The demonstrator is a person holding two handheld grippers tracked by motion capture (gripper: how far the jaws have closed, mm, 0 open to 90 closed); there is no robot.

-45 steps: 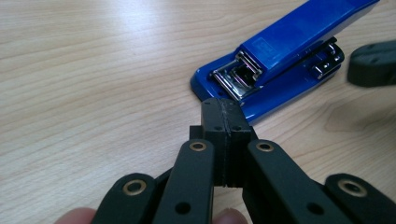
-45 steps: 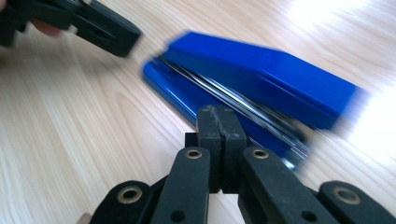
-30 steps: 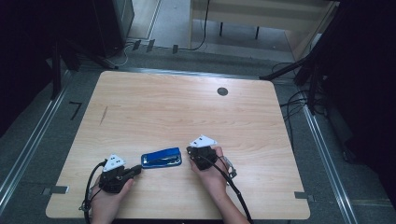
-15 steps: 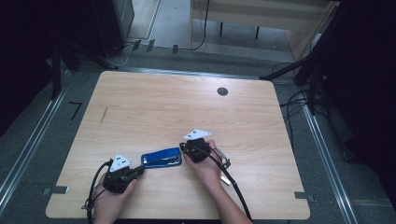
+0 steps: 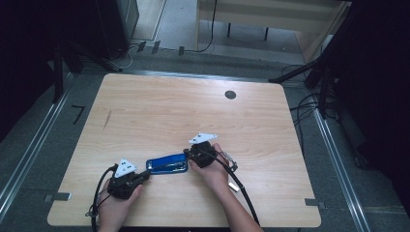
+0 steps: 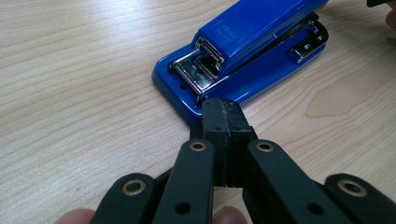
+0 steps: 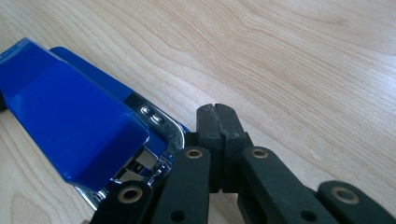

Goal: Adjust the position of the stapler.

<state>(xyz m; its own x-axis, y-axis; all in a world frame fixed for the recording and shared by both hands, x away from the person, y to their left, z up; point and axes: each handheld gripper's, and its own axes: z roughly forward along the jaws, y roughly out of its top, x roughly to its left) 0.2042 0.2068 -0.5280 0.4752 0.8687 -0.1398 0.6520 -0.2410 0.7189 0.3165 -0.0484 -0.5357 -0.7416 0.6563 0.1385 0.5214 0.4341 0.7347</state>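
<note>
While the blue stapler lay flat on the wooden tabletop at about six o'clock, close to the person's edge, a hand-held gripper sat at each of its ends. At the stapler's nine o'clock end, the left hand-held gripper rested with its jaws pressed together and nothing between them; in the left gripper view its closed tip lay just against the corner of the stapler's blue base, near the metal staple mouth, though whether it actually touched could not be told for sure. At the three o'clock end, the right hand-held gripper was likewise closed on nothing; in the right gripper view its tip stood just beside the chromed rear of the stapler, pointing past it over bare wood. Each gripper was held by a hand coming in from six o'clock, with a black cable trailing back from the right one. A small dark round mark sat on the tabletop toward one o'clock, well apart from the stapler.
</note>
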